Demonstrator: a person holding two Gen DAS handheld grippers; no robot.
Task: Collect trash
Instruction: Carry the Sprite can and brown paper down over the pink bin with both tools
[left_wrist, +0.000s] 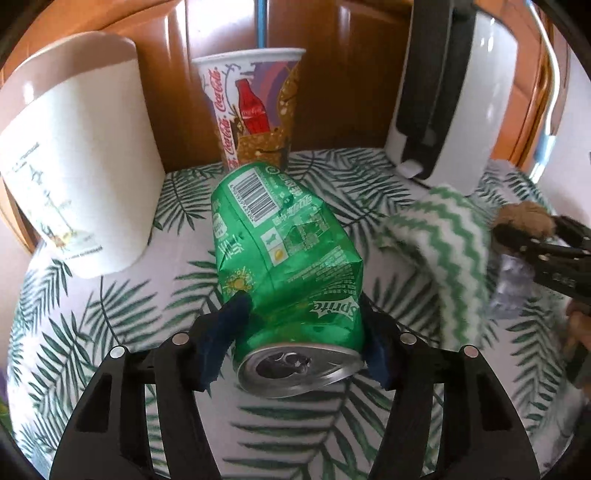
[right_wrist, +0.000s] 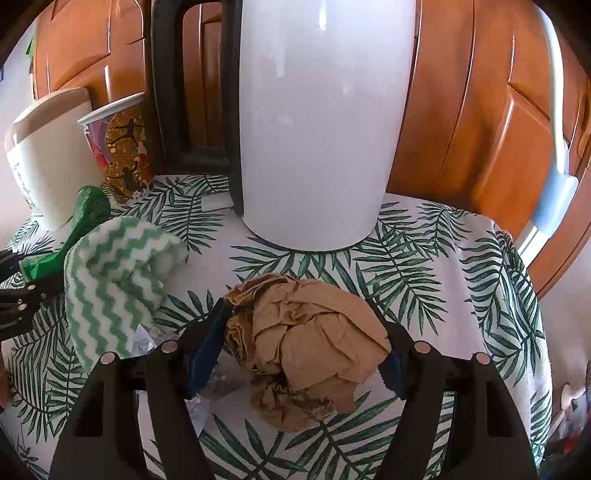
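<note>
A crushed green Sprite can (left_wrist: 288, 258) lies on the leaf-print tablecloth (left_wrist: 110, 314) with its open top toward the camera. My left gripper (left_wrist: 303, 306) is shut on it, blue pads pressing its two sides near the top. A crumpled ball of brown paper (right_wrist: 306, 343) sits between the fingers of my right gripper (right_wrist: 299, 314), which is shut on it. In the left wrist view the right gripper shows at the right edge, with the paper (left_wrist: 524, 218) in its tips. In the right wrist view the can (right_wrist: 85, 210) shows at the left.
A Coca-Cola paper cup (left_wrist: 255, 107) stands behind the can, a white canister with a beige lid (left_wrist: 74, 155) at the left. A white kettle (right_wrist: 317, 122) stands at the back. A green zigzag cloth (right_wrist: 118, 280) lies between the grippers over clear crumpled plastic (right_wrist: 147, 339). Wooden cabinet doors rise behind.
</note>
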